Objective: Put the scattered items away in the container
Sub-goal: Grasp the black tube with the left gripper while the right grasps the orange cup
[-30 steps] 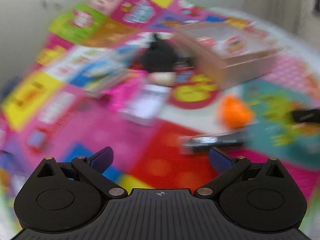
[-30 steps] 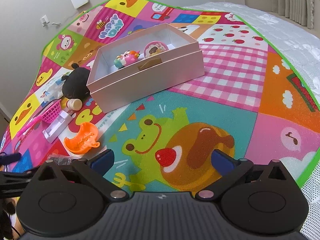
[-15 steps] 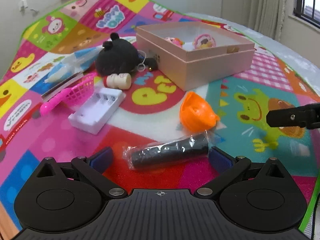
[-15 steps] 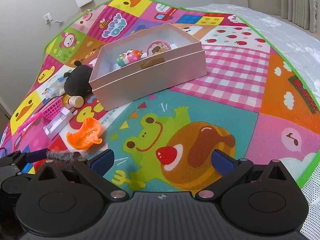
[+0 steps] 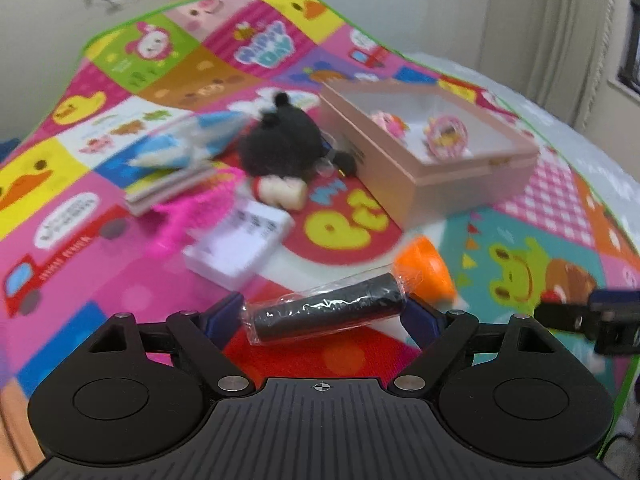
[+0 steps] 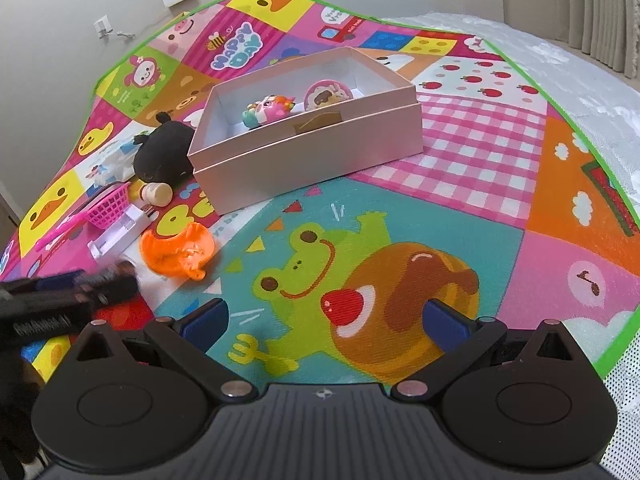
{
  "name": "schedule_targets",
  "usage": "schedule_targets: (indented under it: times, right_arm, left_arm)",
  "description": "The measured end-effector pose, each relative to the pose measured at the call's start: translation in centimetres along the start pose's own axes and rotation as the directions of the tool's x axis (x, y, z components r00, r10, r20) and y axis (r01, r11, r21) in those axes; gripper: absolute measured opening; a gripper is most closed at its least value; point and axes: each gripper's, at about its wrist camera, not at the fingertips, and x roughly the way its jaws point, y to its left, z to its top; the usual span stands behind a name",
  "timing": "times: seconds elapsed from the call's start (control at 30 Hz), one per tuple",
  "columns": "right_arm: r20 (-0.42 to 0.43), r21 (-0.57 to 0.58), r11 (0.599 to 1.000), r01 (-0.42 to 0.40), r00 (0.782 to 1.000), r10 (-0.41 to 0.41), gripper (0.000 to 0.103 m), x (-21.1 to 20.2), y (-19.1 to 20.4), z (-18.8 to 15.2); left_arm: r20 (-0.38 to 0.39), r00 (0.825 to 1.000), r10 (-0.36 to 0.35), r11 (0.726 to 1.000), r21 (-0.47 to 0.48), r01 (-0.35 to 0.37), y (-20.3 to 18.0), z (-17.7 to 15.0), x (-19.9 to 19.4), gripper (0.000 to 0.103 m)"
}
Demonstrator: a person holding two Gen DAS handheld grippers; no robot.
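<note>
**Ana:** Closing in, the left gripper (image 5: 322, 314) has just been drawing its jaws together around the wrapped black cylinder (image 5: 326, 311); a moment earlier they stood wide with the cylinder lying ahead of them.

**Ben:** Is it clamped?

**Ana:** The pads look to meet both ends of it, low over the play mat (image 5: 120, 280), just beside the orange toy (image 5: 426, 272).

**Ben:** How will it handle?

**Ana:** Probably light and stiff, but the plastic wrap looks slippery and an end-to-end hold could pivot. The pink box (image 6: 308, 152) sits well apart. The right gripper (image 6: 324, 320) hangs wide open, holding nothing.
</note>
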Motion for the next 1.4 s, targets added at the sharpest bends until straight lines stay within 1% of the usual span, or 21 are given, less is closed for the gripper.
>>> schedule_targets:
  times: [0.07,0.13,0.17,0.23,0.27,0.33,0.37,0.43,0.47,0.53,0.6,0.67,0.73,0.77,0.83,0.87,1.07,1.17,1.27,1.33,1.4]
  right_arm:
    - [0.026,-0.051,0.999,0.009,1.0,-0.008,0.103,-0.4,0.9,-0.1]
    - [0.069,-0.168,0.985,0.026,0.998,-0.014,0.103,-1.0,2.8,-0.2]
    - [0.081,-0.228,0.973,0.022,0.997,-0.003,0.103,-1.1,3.8,-0.2]
    - [0.101,-0.352,0.936,-0.002,0.994,0.04,0.103,-1.4,6.2,-0.1]
    - [0.109,-0.4,0.916,-0.016,0.992,0.065,0.103,-1.4,7.4,-0.1]
    - [0.092,-0.483,0.874,-0.055,0.989,0.113,0.103,-0.8,9.8,-0.1]
    - [0.077,-0.505,0.86,-0.069,0.989,0.125,0.103,-0.3,10.8,-0.1]
    - [0.057,-0.518,0.852,-0.073,0.991,0.12,0.095,1.0,12.3,0.1]
    - [0.049,-0.512,0.856,-0.07,0.993,0.111,0.094,1.7,12.7,0.3]
    - [0.03,-0.482,0.874,-0.057,0.996,0.081,0.087,3.2,12.9,0.9]
    - [0.007,-0.451,0.891,-0.044,0.999,0.054,0.084,4.3,12.6,1.3]
    - [-0.011,-0.422,0.906,-0.044,0.999,0.044,0.081,4.9,12.1,1.6]
    - [-0.024,-0.402,0.914,-0.05,0.999,0.044,0.07,5.0,11.7,1.8]
    - [-0.027,-0.396,0.917,-0.051,0.999,0.044,0.068,5.0,11.6,1.7]
    - [-0.03,-0.392,0.919,-0.049,0.999,0.04,0.055,5.0,11.6,1.6]
    - [-0.032,-0.391,0.919,-0.048,0.999,0.039,0.053,5.0,11.7,1.5]
    - [-0.015,-0.418,0.908,-0.013,1.0,0.008,0.053,4.5,12.7,1.3]
    - [0.003,-0.44,0.898,0.01,1.0,-0.009,0.053,3.3,13.2,1.0]
    - [0.033,-0.475,0.878,0.051,0.999,-0.04,0.053,2.0,13.6,0.4]
    - [0.038,-0.49,0.869,0.066,0.998,-0.055,0.053,1.2,13.5,0.0]
    - [0.038,-0.487,0.87,0.071,0.997,-0.06,0.053,0.5,13.0,-0.1]
  left_arm:
    - [0.014,1.0,-0.005,0.999,-0.043,0.006,0.7,0.8,-1.5,0.089]
    - [0.03,1.0,0.0,0.998,-0.06,0.002,1.2,1.3,-2.9,0.089]
    - [0.04,0.999,0.007,0.998,-0.06,-0.004,1.4,1.5,-3.6,0.089]
    - [0.057,0.998,0.017,0.998,-0.067,-0.013,1.7,1.7,-4.6,0.089]
    - [0.064,0.998,0.01,0.997,-0.077,-0.005,1.9,1.8,-4.9,0.089]
    - [0.069,0.997,-0.016,0.995,-0.094,0.023,2.2,2.1,-5.1,0.089]
    - [0.072,0.997,-0.025,0.995,-0.097,0.032,2.3,2.1,-5.2,0.089]
    - [0.078,0.996,-0.034,0.995,-0.095,0.041,2.4,2.1,-5.3,0.089]
    - [0.081,0.996,-0.036,0.995,-0.095,0.043,2.5,2.1,-5.4,0.089]
    - [0.091,0.995,-0.041,0.994,-0.096,0.05,2.8,2.2,-5.7,0.089]
    - [0.099,0.994,-0.044,0.994,-0.095,0.054,3.0,2.2,-6.0,0.089]
    - [0.107,0.993,-0.048,0.994,-0.094,0.059,3.2,2.2,-6.1,0.089]
    - [0.106,0.993,-0.06,0.992,-0.102,0.071,3.4,2.2,-6.1,0.089]
    - [0.105,0.992,-0.065,0.991,-0.107,0.076,3.6,2.2,-6.1,0.089]
    - [0.104,0.992,-0.071,0.99,-0.113,0.083,3.8,2.1,-6.0,0.089]
    - [0.103,0.992,-0.073,0.99,-0.114,0.085,3.8,2.1,-6.0,0.089]
    - [0.097,0.992,-0.082,0.989,-0.117,0.093,4.1,1.9,-5.7,0.089]
    - [0.072,0.995,-0.063,0.989,-0.133,0.072,4.6,1.6,-4.9,0.089]
    - [0.041,0.998,-0.043,0.989,-0.143,0.048,4.8,1.2,-4.0,0.089]
    - [0.024,0.999,-0.039,0.99,-0.135,0.042,4.6,1.0,-3.6,0.089]
    - [0.01,1.0,-0.03,0.993,-0.114,0.031,4.1,0.9,-3.2,0.089]
